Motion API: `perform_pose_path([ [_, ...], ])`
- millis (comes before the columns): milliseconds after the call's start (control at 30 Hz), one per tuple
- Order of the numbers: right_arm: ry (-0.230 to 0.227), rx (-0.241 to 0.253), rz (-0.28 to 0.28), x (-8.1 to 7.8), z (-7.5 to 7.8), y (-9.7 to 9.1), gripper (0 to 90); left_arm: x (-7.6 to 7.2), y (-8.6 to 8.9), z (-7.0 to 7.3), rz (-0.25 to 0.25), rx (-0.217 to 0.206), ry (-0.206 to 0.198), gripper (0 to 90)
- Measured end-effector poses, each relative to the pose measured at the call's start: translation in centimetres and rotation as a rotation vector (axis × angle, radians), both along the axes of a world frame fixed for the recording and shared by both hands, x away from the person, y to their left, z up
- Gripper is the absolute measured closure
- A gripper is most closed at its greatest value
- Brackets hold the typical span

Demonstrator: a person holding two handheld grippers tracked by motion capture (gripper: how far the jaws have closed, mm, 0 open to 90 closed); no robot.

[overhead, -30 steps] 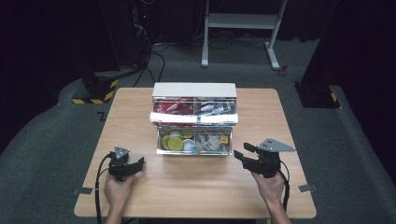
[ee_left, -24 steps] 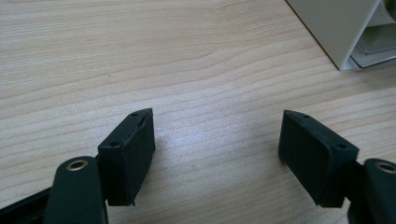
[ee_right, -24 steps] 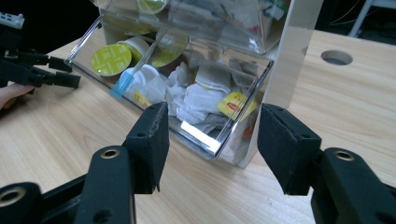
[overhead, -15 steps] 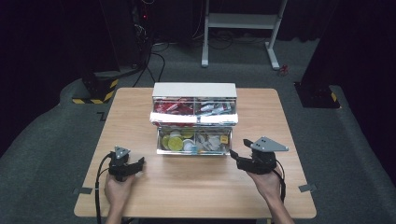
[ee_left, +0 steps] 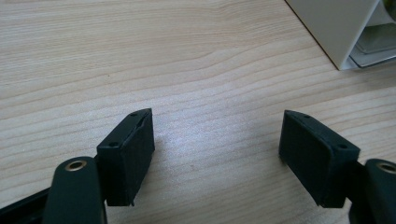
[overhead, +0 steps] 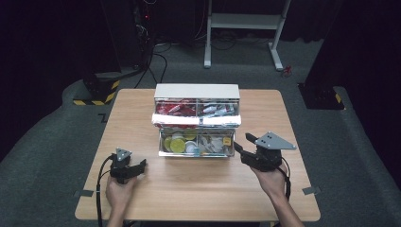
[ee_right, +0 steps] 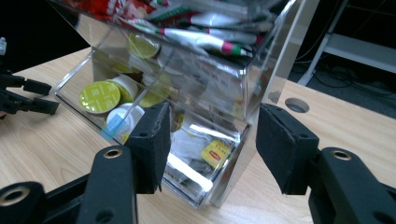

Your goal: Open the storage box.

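Dark room, wooden table (overhead: pixel 198 189). Ahead of the right hand-held gripper (ee_right: pixel 210 144), whose jaws have just been closing yet stand apart, empty, sits the open clear drawer (ee_right: pixel 187 154); approach its front corner squarely. Left hand-held gripper (ee_left: pixel 217 154) gapes wide, idle.

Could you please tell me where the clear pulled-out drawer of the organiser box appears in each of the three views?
High view: clear drawer at table centre, front of the white box.
Left gripper view: its corner at the upper right edge.
Right gripper view: drawer centre, behind the tongs.
Shared landmark: wooden table.
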State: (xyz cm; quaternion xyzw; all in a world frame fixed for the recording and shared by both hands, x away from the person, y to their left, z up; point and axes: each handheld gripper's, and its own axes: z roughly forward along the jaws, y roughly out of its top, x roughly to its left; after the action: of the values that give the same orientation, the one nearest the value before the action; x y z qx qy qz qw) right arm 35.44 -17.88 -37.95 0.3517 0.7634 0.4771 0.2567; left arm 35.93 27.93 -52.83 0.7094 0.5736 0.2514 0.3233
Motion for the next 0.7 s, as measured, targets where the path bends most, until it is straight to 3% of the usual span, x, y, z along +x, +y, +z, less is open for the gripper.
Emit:
perform_pose_path([
  [167, 0.011, -0.017, 0.003, 0.5, 0.8, 0.8, 47.4, 0.0, 0.0, 0.0, 0.0, -0.001, -0.001, 26.9],
  [500, -0.029, -0.036, 0.033, 1.0, 1.6, 1.9, 61.3, 0.0, 0.0, 0.0, -0.001, -0.004, -0.004, 26.6],
  [700, -0.011, -0.03, 0.049, 1.7, 2.3, 2.0, 66.8, 0.0, 0.0, 0.0, -0.002, -0.004, -0.003, 26.6],
])
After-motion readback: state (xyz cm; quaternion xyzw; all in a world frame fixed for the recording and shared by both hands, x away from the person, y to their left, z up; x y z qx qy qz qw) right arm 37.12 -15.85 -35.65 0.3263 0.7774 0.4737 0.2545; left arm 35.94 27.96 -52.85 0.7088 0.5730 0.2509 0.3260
